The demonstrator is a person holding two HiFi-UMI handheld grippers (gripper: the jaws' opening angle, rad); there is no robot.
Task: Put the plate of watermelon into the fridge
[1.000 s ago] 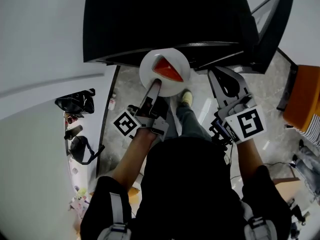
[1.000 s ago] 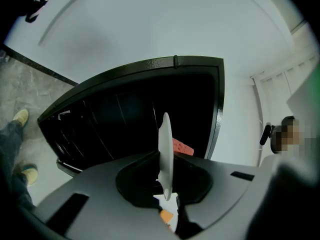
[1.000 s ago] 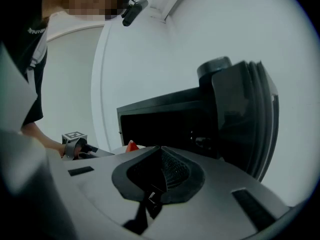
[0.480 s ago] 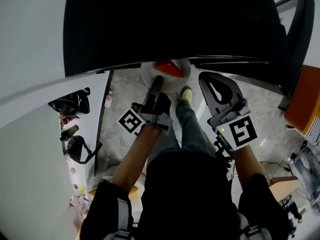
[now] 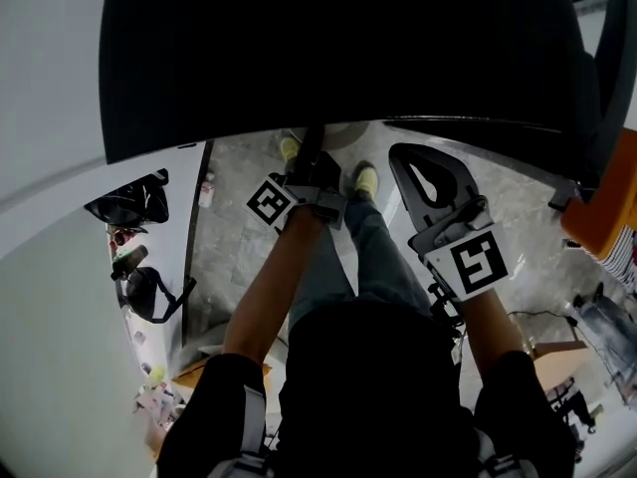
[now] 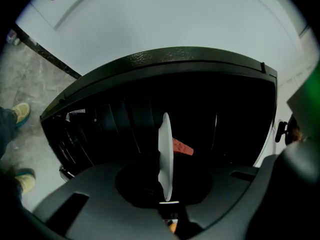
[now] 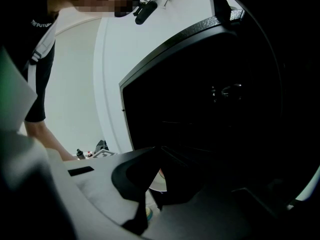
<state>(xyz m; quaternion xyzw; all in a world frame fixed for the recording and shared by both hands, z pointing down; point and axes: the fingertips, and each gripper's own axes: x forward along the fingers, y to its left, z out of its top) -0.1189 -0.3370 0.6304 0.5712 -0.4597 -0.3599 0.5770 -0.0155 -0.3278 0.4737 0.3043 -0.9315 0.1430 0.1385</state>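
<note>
Now L fingers (image 6: 100,199) pinch plate (image 6: 165,149) rim, watermelon (image 6: 182,147) beyond.

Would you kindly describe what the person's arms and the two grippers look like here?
The left gripper and right gripper are dark grey plastic, each carrying a white cube printed with a black square marker. The right one's curved fingers ring a teardrop-shaped opening. The person wears a black short-sleeved top with pale shoulder straps.
</note>
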